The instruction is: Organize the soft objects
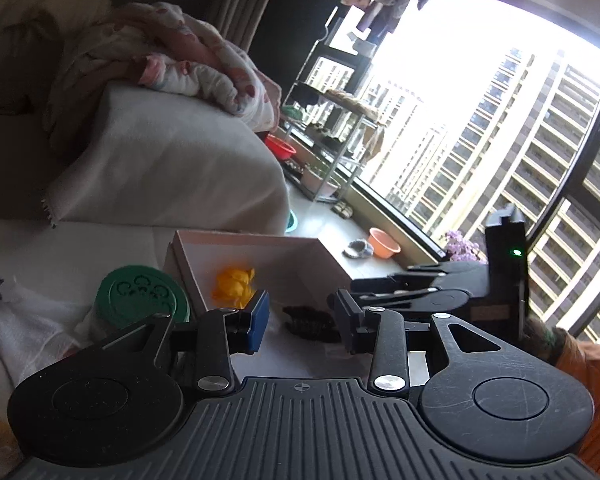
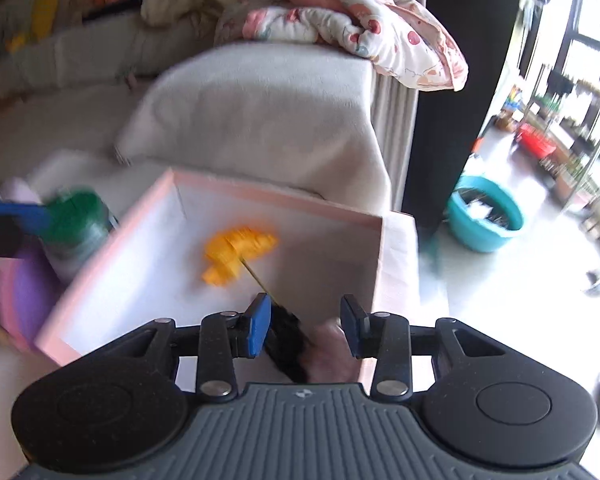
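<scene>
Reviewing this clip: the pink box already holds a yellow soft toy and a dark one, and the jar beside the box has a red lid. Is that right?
Not quite. The jar's lid is green, not red; the left wrist view shows it clearly. The rest holds: the pink box contains the yellow soft toy and a dark one.

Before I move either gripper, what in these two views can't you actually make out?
- Right wrist view: the dark item and pinkish item between the right gripper fingers are motion-blurred and partly hidden by the gripper body; identity and any contact unclear.
- Right wrist view: the orange object in the pink box is smeared.
- Left wrist view: the dark object beyond the left gripper is too dim to identify.
</scene>
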Demonstrator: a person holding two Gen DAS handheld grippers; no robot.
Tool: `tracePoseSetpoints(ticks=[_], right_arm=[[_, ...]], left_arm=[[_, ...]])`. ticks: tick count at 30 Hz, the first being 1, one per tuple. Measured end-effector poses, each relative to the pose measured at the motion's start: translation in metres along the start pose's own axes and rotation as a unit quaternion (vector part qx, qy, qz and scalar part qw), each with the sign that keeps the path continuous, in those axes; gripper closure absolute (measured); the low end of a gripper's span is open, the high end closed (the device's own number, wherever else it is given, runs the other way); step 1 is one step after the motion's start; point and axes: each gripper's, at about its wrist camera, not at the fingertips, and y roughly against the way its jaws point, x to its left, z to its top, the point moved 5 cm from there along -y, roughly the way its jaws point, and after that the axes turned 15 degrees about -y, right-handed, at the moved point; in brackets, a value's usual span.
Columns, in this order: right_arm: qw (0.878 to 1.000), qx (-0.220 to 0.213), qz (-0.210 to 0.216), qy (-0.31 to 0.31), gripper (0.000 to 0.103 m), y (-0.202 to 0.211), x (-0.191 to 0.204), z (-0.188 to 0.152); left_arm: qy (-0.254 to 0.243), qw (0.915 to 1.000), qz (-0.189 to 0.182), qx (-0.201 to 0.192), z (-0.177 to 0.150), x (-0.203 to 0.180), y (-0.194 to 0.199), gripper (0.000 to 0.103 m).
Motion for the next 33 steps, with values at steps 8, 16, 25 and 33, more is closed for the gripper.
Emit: tracePoseSetpoints(ticks=[8,16,25,33], right_arm=[[0.998,-0.022,-0.047,0.029,0.102,-0.002,0.004,-0.001],[0.991,-0.097,0.091,-0.031,0.102,0.113,0.021,0.012],[0.984,-0.039,0.169,-0.026,0.102,0.125,0.061,-0.052],[0.986,0.014,0.165,0.007,0.086,0.089,0.083,-0.097]], left_arm=[[-0.028,0.9987,0.043,0.001,-0.048,-0.006,0.059,0.063],[0.042,0.9900,0.134,-0.004,-0.095,0.044,0.120,0.063],[0.058,0.9742,0.214,0.040,-0.137,0.069,0.148,0.063],[0.032,0.9629,0.252,0.090,-0.151,0.071,0.128,0.063]])
